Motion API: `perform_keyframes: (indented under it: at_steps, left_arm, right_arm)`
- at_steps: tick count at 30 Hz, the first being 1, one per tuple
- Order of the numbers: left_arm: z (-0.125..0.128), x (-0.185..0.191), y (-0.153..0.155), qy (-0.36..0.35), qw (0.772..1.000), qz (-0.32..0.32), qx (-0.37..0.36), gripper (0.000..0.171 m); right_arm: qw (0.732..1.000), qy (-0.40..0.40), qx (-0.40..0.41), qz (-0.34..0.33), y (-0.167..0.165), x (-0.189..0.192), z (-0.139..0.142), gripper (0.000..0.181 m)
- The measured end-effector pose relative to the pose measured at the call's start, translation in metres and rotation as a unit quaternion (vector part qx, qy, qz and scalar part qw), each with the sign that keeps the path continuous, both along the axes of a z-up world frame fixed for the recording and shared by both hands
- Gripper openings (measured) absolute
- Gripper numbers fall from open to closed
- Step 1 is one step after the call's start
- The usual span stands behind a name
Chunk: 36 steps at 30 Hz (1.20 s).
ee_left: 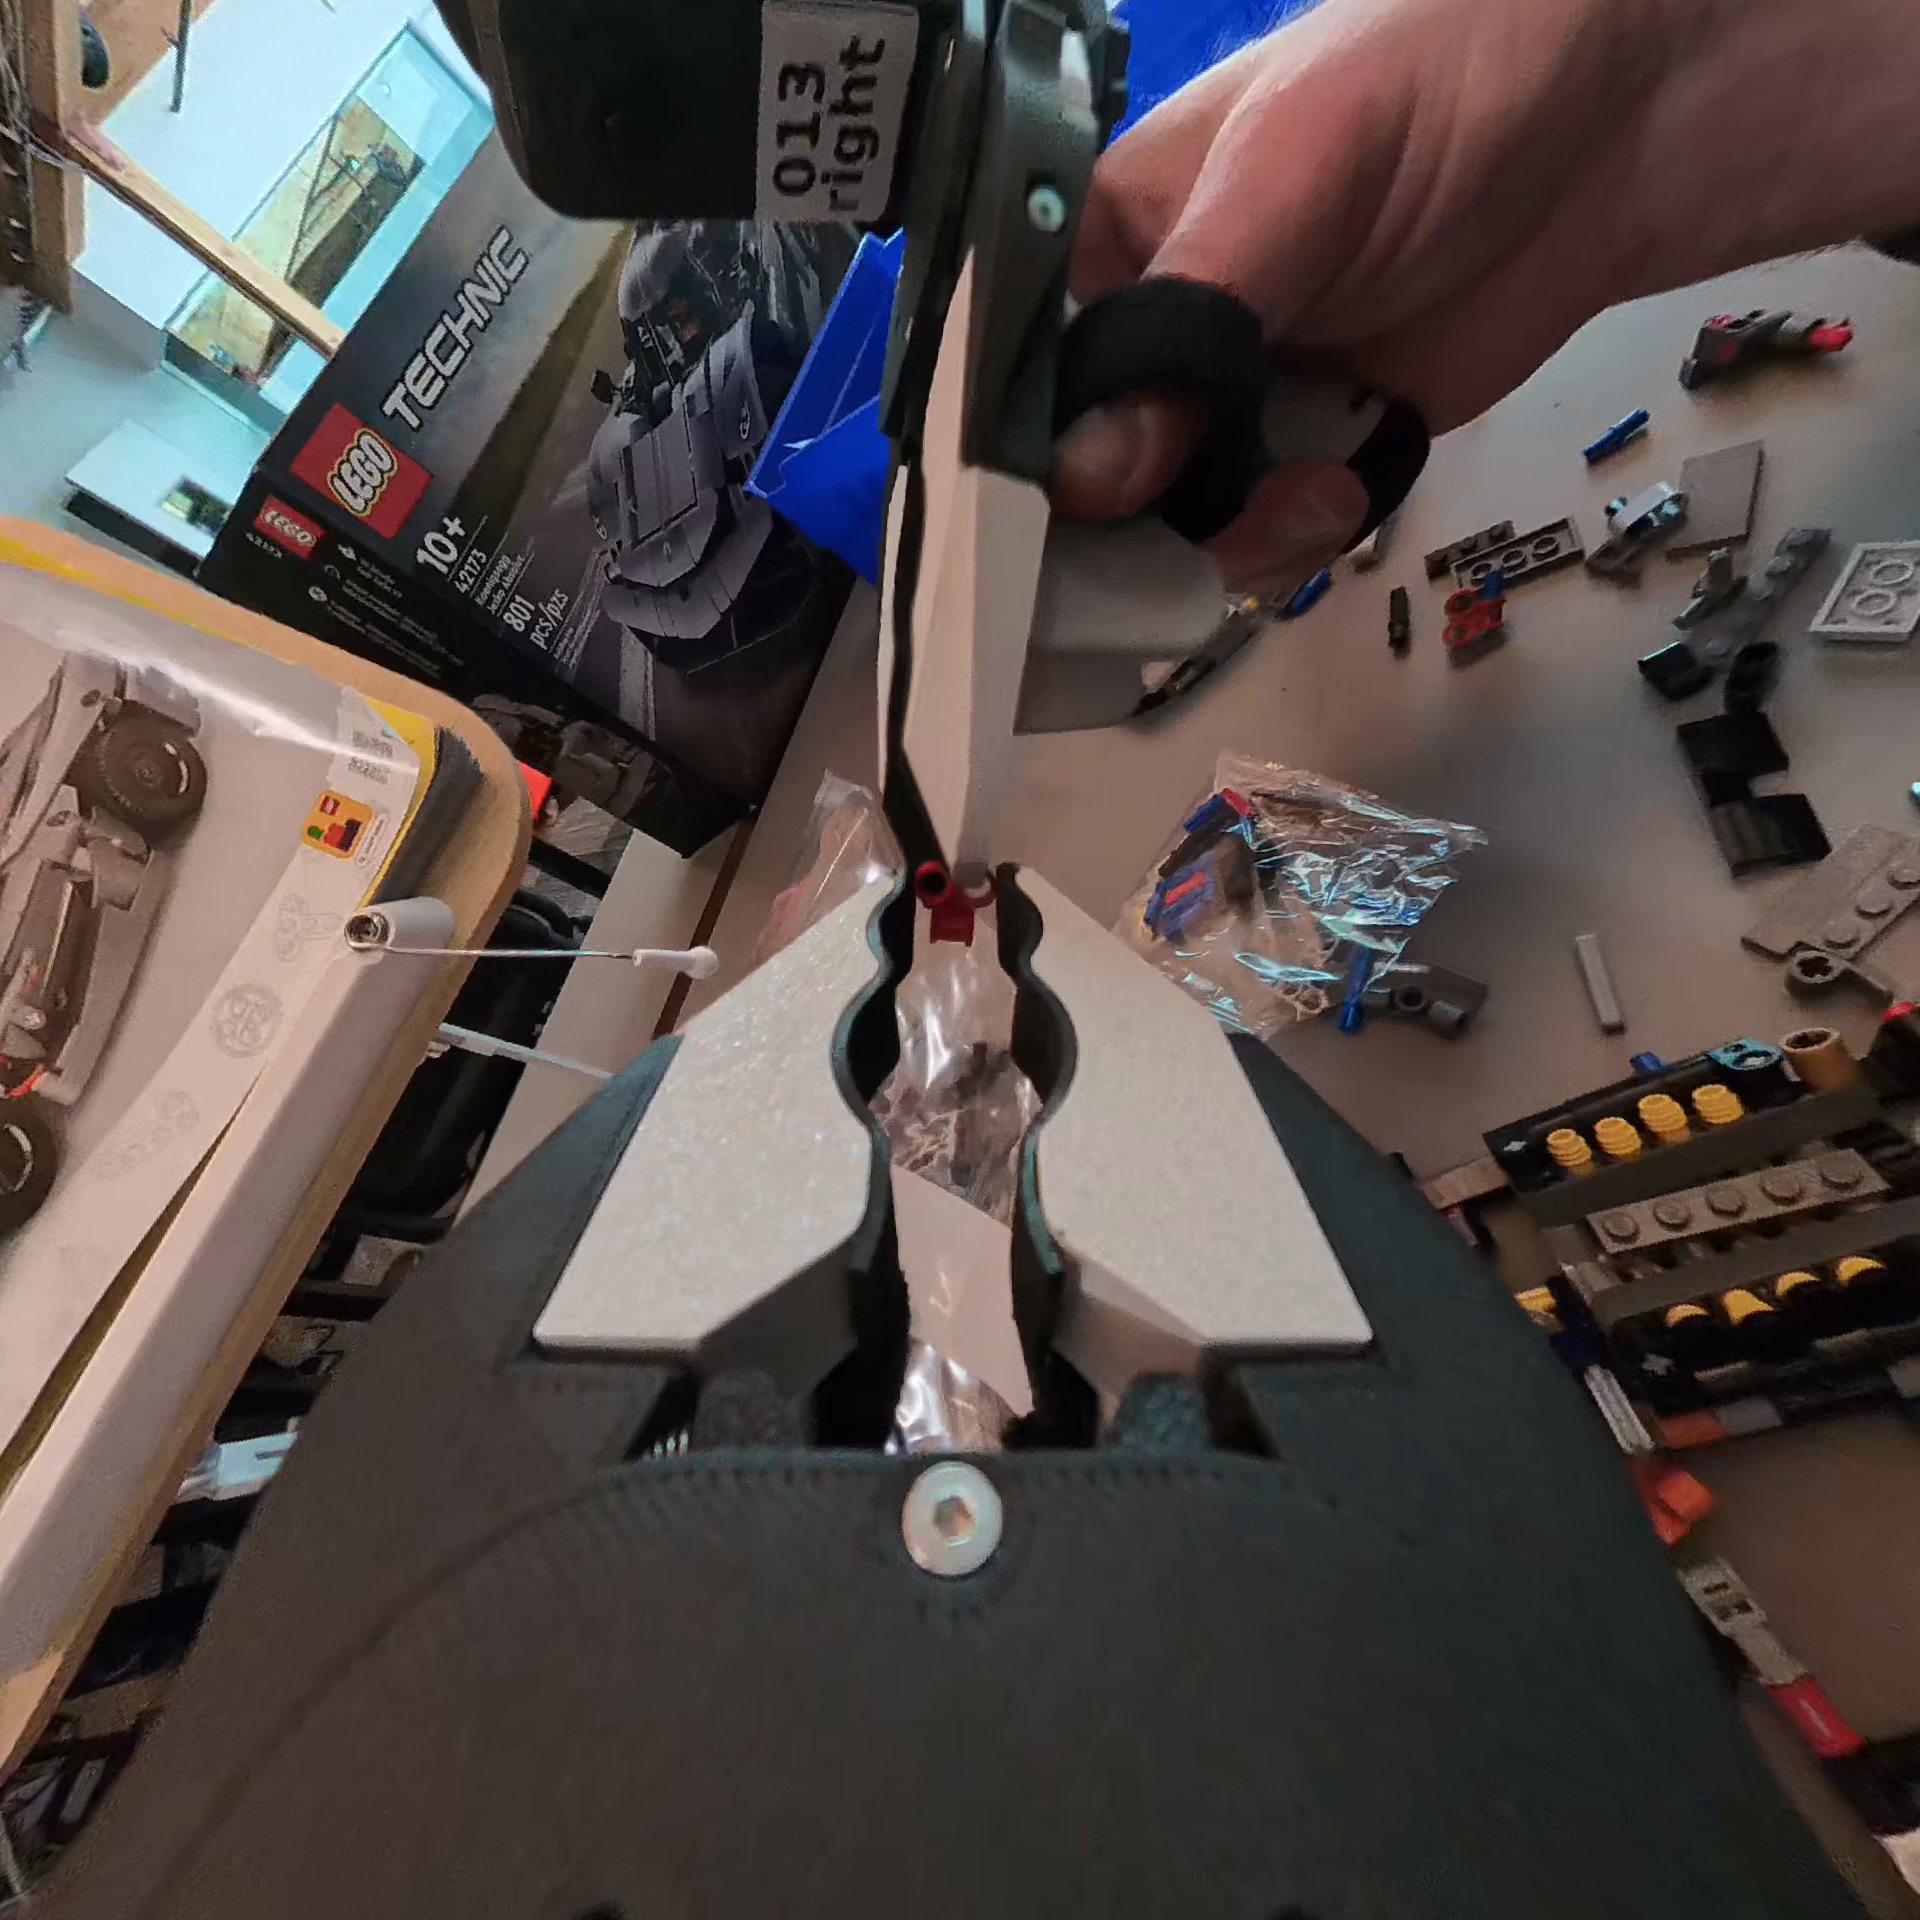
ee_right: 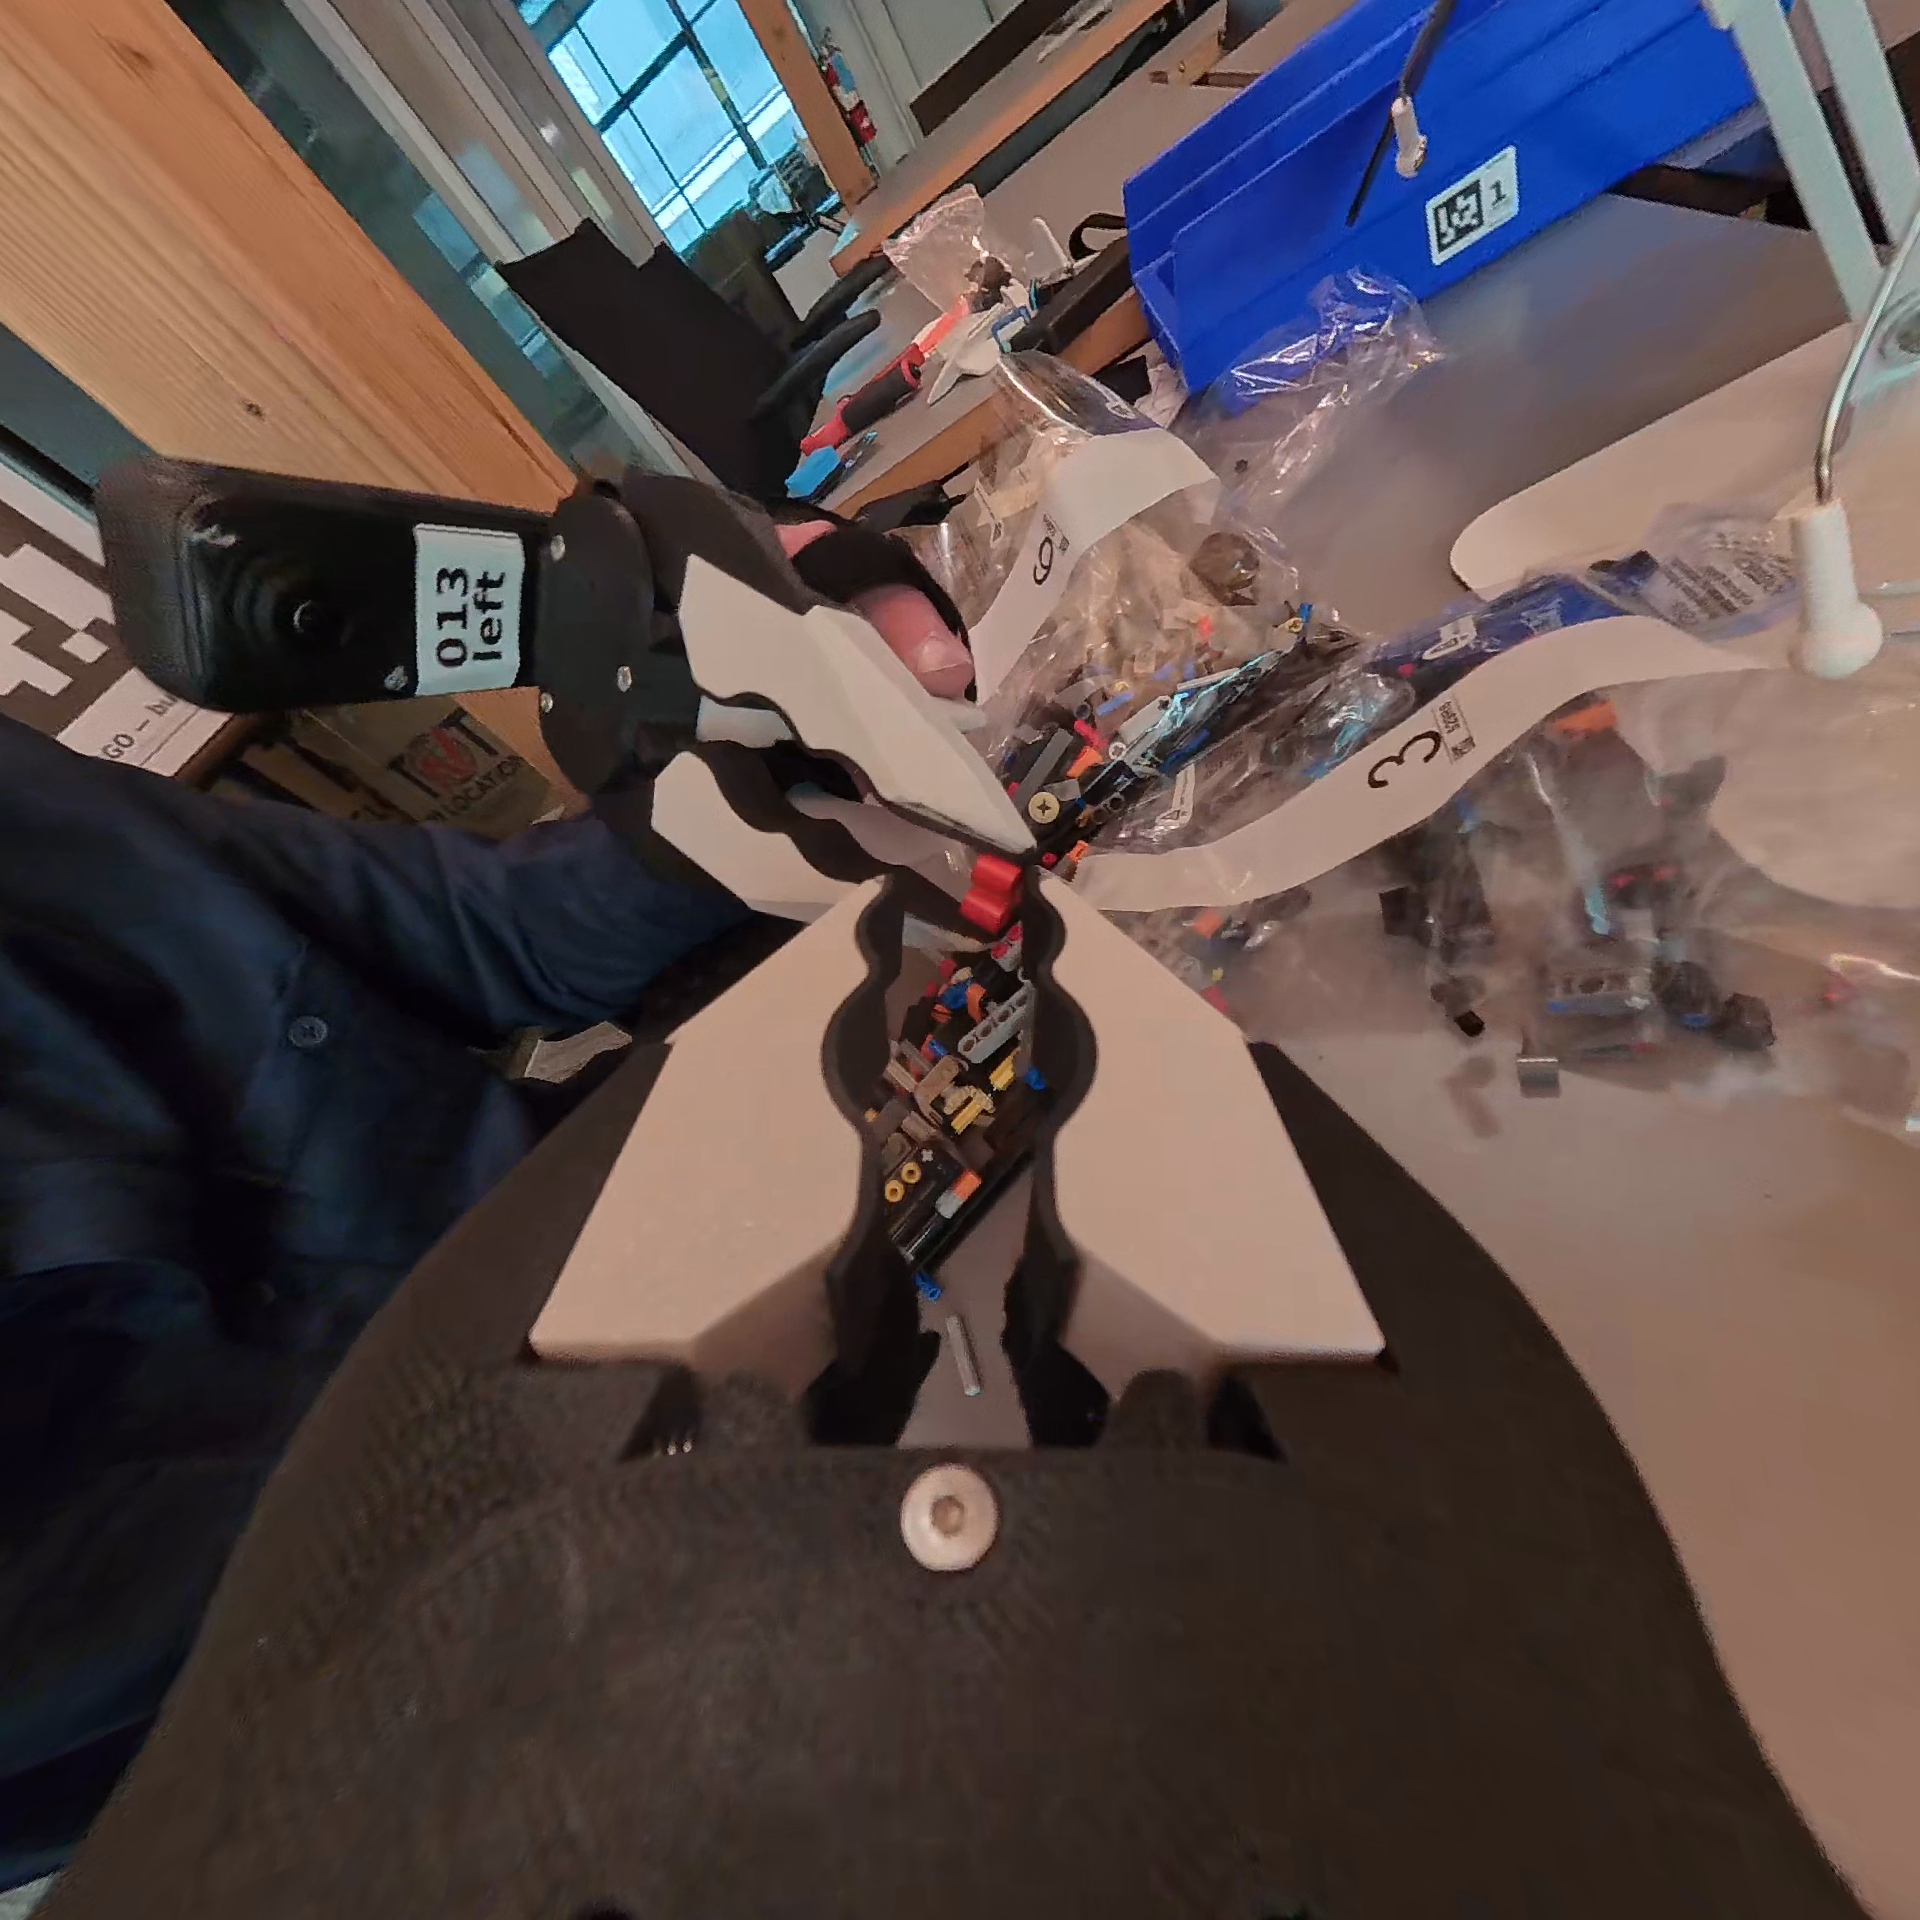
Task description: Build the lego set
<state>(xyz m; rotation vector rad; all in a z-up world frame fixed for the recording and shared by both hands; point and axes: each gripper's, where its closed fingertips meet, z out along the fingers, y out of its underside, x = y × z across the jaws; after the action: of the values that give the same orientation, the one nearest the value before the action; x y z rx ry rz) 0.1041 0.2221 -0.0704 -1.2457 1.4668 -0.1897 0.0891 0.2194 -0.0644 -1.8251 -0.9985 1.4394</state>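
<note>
Two hand-held tools meet tip to tip above the grey bench (ee_left: 1538,727) over a small red plastic connector piece (ee_left: 951,902). The left tool (ee_left: 954,883), its white fingers nearly pressed together, pinches the piece at its tips; the right tool (ee_right: 992,894) comes in from above and pinches the same piece. To the near right sits a part-built dark brick assembly with yellow studs (ee_left: 1704,1174), and loose grey and black pieces (ee_left: 1756,623) lie at the far right. Clear plastic bags of parts (ee_right: 1247,686) crowd the bench's far side, beside a blue plastic bin (ee_right: 1351,197).
</note>
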Motion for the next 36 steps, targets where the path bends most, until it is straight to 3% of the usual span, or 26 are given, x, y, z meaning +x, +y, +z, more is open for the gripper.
perform_keyframes:
  at_steps: [2,7,12,15,20,29,36]
  left_arm:
    - [0.0,0.001,-0.001,0.007,1.0,0.003,0.011,0.013]
    - [-0.005,0.002,0.002,0.02,1.0,0.01,0.019,0.014]
    - [-0.004,-0.006,0.014,-0.008,0.999,0.034,-0.024,0.019]
    - [0.001,-0.01,0.021,-0.037,0.997,0.047,-0.048,0.018]
    - [-0.003,-0.014,0.028,-0.047,0.994,0.059,-0.077,0.014]
    - [0.001,-0.016,0.029,-0.054,0.994,0.067,-0.071,0.01]
    - [0.0,-0.018,0.031,-0.053,0.993,0.071,-0.073,0.01]
  right_arm:
    - [1.0,0.004,-0.006,-0.005,0.002,0.001,-0.002,0.008]
    - [1.0,-0.019,0.001,-0.012,0.004,0.003,-0.007,0.005]
    - [0.998,-0.017,0.009,-0.055,0.019,0.02,-0.002,0.004]
    - [0.988,-0.104,0.034,-0.11,0.037,0.042,-0.026,0.005]
    - [0.974,-0.177,0.023,-0.14,0.05,0.053,-0.053,0.005]
    - [0.953,-0.263,0.039,-0.147,0.073,0.034,-0.088,0.005]
    - [0.97,-0.197,0.027,-0.136,0.076,0.015,-0.075,0.016]
